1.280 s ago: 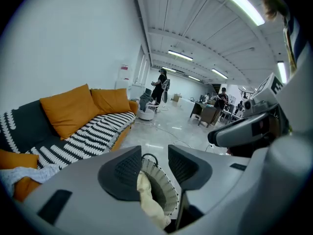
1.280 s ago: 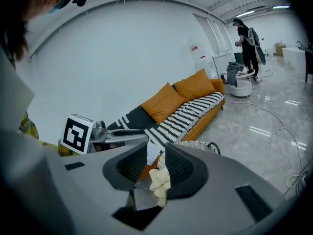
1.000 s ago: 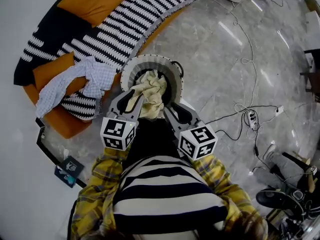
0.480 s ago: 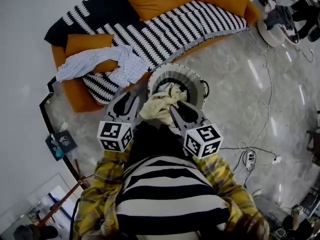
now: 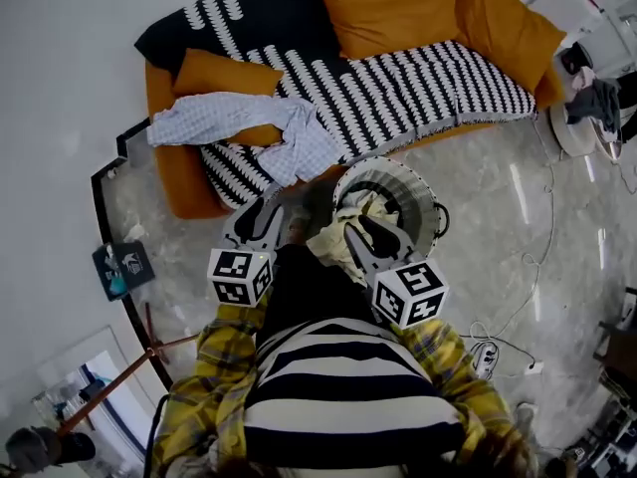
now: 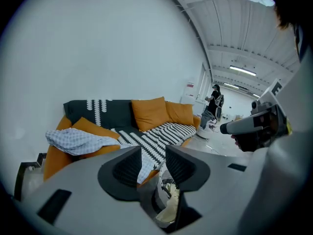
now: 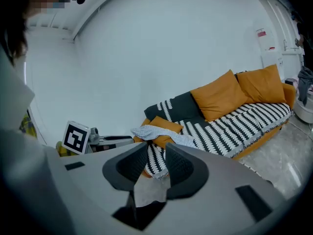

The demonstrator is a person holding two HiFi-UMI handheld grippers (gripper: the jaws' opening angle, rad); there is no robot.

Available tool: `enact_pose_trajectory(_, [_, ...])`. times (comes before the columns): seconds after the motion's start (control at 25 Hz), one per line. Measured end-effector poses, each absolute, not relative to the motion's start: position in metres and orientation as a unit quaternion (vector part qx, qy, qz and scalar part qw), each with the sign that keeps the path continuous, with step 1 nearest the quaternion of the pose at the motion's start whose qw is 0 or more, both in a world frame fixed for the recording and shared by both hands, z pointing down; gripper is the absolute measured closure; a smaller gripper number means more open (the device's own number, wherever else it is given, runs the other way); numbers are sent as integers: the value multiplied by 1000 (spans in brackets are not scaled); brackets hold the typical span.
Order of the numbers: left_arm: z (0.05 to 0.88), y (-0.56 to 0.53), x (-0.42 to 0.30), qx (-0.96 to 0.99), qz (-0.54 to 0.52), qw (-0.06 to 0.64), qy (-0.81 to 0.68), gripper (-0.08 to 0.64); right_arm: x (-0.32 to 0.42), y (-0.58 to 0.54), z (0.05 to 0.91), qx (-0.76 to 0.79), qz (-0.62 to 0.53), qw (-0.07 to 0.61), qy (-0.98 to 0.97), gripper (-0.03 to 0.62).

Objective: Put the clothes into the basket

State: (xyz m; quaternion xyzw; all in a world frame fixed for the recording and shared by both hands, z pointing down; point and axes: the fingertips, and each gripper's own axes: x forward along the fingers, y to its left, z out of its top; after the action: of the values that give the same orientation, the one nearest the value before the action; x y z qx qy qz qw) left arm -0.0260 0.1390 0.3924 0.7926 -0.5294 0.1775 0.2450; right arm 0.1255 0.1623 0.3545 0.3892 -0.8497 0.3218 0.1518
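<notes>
The left gripper (image 6: pixel 153 152) has its jaws parting with nothing between them, and the right gripper (image 7: pixel 156 148) shows a narrow, empty gap. Just past them, mid-frame in the head view, 1 cream cloth (image 5: pixel 343 239) already lies in the basket (image 5: pixel 423 189), spilling over its near rim. By my reading 1 piece is left: the checked shirt (image 5: pixel 239 122) on the sofa (image 5: pixel 418 78), upper left.
</notes>
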Motion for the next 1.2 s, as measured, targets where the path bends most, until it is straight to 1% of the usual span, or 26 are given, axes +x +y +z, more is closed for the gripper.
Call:
enact_pose_trajectory(0.56, [455,5,-104,792,224,281,-493,400,39,57,387,387,360,204,-824,466])
enact_pose_trajectory(1.0, [510,-61,-135,790,277,296,-459,391,19,12,418,403,404,234,-787,466])
enact_pose_trajectory(1.2, [537,-82,-141,789,301,293,-447,358,20,8,434,407,415,247,-775,466])
